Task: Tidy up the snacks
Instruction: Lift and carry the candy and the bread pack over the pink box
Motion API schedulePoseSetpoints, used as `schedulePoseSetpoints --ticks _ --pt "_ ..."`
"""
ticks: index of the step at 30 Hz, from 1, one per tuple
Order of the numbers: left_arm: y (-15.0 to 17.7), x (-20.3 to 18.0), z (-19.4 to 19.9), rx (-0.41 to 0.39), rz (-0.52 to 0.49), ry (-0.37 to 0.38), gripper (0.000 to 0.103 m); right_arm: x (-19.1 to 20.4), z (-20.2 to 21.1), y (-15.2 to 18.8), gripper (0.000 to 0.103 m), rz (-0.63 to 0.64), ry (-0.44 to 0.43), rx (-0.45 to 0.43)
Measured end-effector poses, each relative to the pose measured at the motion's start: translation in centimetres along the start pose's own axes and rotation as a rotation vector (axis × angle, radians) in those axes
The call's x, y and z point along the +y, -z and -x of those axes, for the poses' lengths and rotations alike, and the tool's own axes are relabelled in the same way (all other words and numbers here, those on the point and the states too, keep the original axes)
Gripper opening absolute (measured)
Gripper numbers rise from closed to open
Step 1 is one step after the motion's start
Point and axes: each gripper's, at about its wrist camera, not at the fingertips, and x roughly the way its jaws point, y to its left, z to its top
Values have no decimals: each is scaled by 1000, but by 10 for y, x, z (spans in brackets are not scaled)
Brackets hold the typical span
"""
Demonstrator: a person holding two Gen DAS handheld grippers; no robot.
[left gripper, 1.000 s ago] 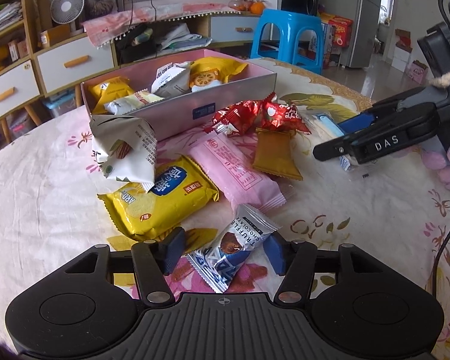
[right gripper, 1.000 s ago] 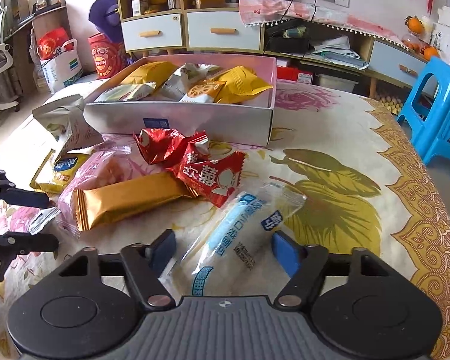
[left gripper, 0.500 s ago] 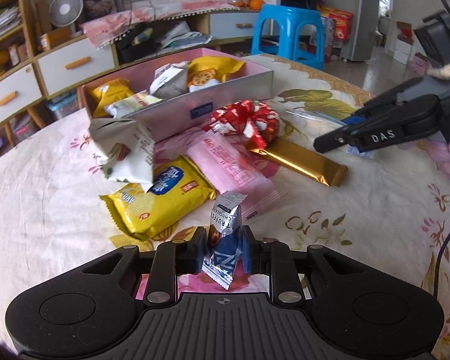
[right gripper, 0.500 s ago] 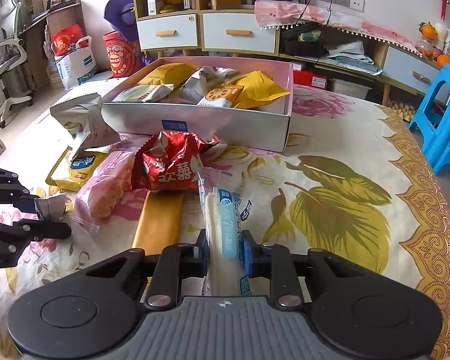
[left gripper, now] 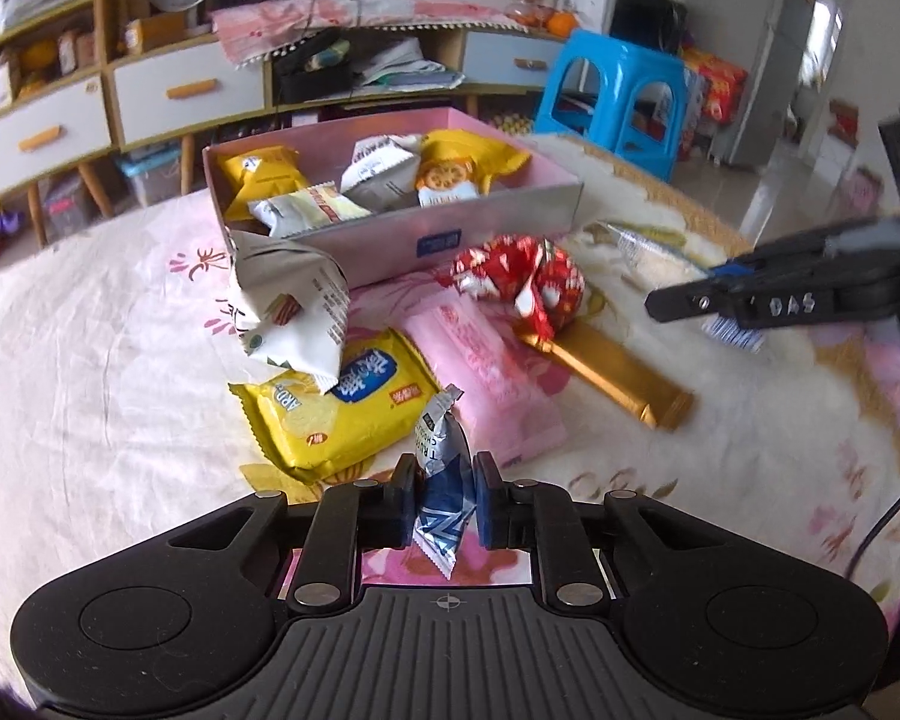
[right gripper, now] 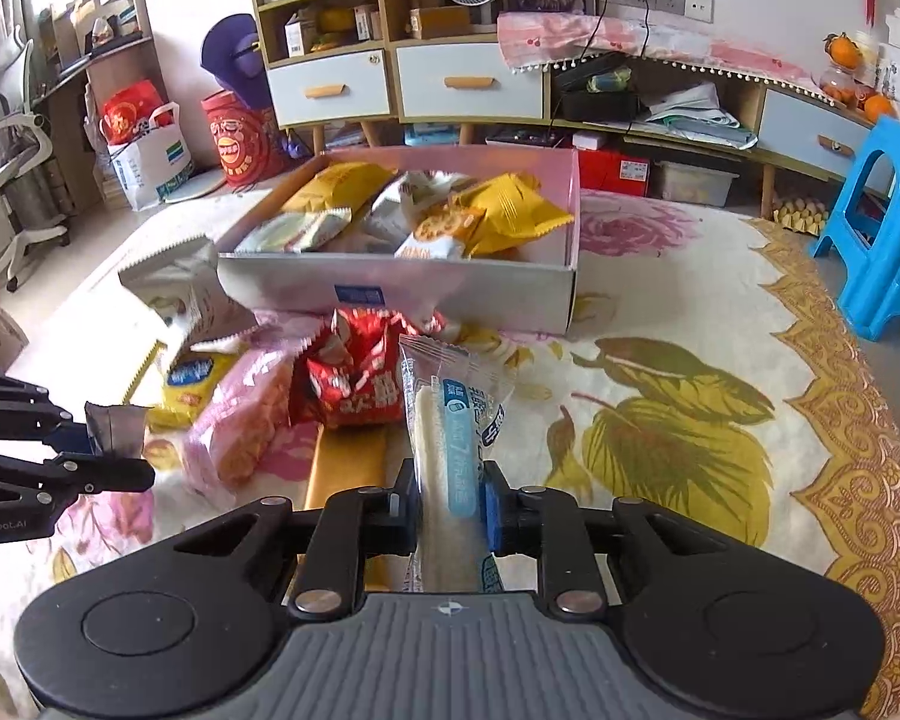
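**Foil and film: two light packets pinched, box waiting behind**

Crinkled white bag (left gripper: 288, 312) lies furthest left on the flowered tablecloth (left gripper: 90, 396), resting partly on the yellow biscuit pack (left gripper: 336, 408). Just in front, the left gripper (left gripper: 444, 501) is pressed onto the blue-and-silver truffle packet (left gripper: 441, 480), squeezing its lower half while the sealed top stands up free. It looks very light and crackly; the foil would likely slip if taken by the fin alone, so a hold across the filled body, as here, seems the safer one.

Beyond these sits the pink box (left gripper: 498, 222), open-topped and already holding several snacks. Next to the yellow pack lies the pink wafer pack (left gripper: 480, 360), then the red foil bag (left gripper: 522, 282) close to the box front, and the gold bar (left gripper: 618, 375) angled away from it.

Furthest right, the right gripper (right gripper: 447, 501) is closed on the clear rice-cracker packet (right gripper: 450, 420), gripping it about mid-length so the upper end rises towards the box. Its film looks slick and its contents probably brittle, so a gentle squeeze suits it. Both packets appear clear of the cloth, though that is hard to tell for certain.
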Motion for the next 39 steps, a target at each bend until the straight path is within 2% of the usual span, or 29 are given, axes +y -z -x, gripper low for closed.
schedulePoseSetpoints --ticks 3,10,17,23,28,30,35,39 --pt "-8 2 5 -12 38 19 16 0 4 -12 10 -2 -5 -30" --pt "-30 -3 23 -83 57 22 16 -10 14 -44 10 -102 -36 -104" --pt "-52 0 24 -120 98 19 16 -5 1 -64 10 -124 -66 -110" --pt "-83 5 18 -165 106 -15 16 -14 -13 -85 10 -223 -101 -103" --pt "-118 17 -1 -168 150 -27 16 -26 -25 -101 10 -292 -131 -102" --pt "-131 22 -12 -161 153 -46 16 -29 -31 -107 10 -282 -138 -103" --pt "-155 40 -46 -138 157 -120 16 -41 -55 -128 10 -236 -81 -79" --pt "-165 55 -72 -131 189 -136 16 -54 -78 -144 10 -219 -51 -44"
